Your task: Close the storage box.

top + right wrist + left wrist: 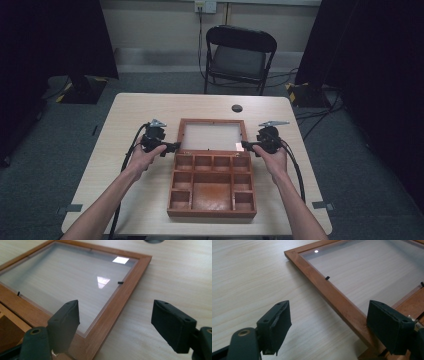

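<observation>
- A dim room with grey carpet and black drapes at 10 and 2 o'clock; a black folding chair (240, 55) stands at 12 o'clock beyond the pale wood-grain counter (135, 115), whose near edge is cut off at the bottom of the high view.
- A reddish-brown wooden box (212, 187) lies open at the counter's middle, its tray split into square and oblong compartments; what the compartments hold is hard to make out.
- The box's lid (212, 136), a wooden frame around a clear glossy pane, lies flat at 12 o'clock from the tray; small black clips sit on its inner edge, and the pane mirrors ceiling lights.
- The left gripper (172, 146) is at 9 o'clock of the lid's near corner, jaws spread wide astride the frame's edge, clasping nothing.
- The right gripper (246, 145) is at 3 o'clock, jaws likewise spread over the frame's opposite edge.
- A small dark round disc (237, 108) lies at 12 o'clock past the lid; no writing is readable.
</observation>
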`<state>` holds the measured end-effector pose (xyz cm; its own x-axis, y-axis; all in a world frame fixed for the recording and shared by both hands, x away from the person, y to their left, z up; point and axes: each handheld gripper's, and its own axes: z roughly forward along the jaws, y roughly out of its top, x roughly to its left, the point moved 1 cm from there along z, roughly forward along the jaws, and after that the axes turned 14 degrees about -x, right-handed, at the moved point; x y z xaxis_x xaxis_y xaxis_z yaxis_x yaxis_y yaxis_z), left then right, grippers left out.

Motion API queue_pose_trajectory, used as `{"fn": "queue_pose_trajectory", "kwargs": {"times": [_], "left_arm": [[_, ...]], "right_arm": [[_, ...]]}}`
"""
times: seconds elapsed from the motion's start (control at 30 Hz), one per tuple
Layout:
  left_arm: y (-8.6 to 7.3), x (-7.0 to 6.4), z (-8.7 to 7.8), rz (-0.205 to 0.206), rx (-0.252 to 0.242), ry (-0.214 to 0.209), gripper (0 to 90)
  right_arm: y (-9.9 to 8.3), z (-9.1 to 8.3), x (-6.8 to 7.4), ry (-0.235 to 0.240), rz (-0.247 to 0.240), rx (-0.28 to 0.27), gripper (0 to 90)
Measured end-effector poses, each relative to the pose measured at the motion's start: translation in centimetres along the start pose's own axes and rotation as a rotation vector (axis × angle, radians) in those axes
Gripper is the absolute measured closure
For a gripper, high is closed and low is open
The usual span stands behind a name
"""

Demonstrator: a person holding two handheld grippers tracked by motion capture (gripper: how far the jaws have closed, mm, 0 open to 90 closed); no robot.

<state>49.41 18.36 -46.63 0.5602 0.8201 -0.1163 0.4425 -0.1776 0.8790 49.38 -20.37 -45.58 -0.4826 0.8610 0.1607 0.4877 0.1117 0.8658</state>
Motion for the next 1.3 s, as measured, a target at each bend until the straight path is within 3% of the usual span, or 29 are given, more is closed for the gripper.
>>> {"fn": "queue_pose_trajectory", "kwargs": {"times": [0.07,0.23,0.33,0.53,0.6,0.63,0.83,1.0,1.1,1.23,1.3], "left_arm": [[0.1,-0.1,0.4,-0.003,-0.015,0.004,19.3],[0.2,0.2,1.2,-0.029,0.002,0.003,19.2],[-0.2,0.5,1.8,-0.093,0.009,-0.013,19.0],[-0.1,0.5,2.0,-0.092,0.015,-0.035,19.3],[0.1,0.5,2.1,-0.112,0.033,-0.045,20.8],[0.1,0.4,2.3,-0.124,0.044,-0.073,20.8],[0.0,0.3,2.5,-0.148,0.045,-0.077,19.8],[-0.1,-0.2,2.8,-0.172,0.049,-0.123,19.0],[0.0,-0.9,3.0,-0.148,0.037,-0.115,18.2],[-0.1,-0.8,3.1,-0.167,0.043,-0.124,17.9],[-0.3,-0.5,3.2,-0.198,0.044,-0.141,17.7]], "right_arm": [[-0.2,0.4,0.0,0.012,0.008,0.015,22.1],[-0.6,1.1,0.0,0.023,0.027,0.051,21.3],[-0.8,1.4,-0.2,0.029,0.077,0.066,20.0],[-1.0,1.5,-0.6,0.034,0.164,0.091,19.7],[-1.1,1.5,-0.7,0.034,0.188,0.091,19.7],[-1.2,1.6,-0.6,0.044,0.197,0.088,19.7],[-1.4,2.2,-0.2,0.097,0.237,0.092,19.6],[-1.7,2.9,0.1,0.148,0.288,0.099,19.1],[-1.6,2.9,0.2,0.142,0.273,0.099,20.4],[-1.5,2.9,0.3,0.137,0.266,0.099,20.4],[-1.6,2.8,0.3,0.137,0.266,0.093,20.4]]}}
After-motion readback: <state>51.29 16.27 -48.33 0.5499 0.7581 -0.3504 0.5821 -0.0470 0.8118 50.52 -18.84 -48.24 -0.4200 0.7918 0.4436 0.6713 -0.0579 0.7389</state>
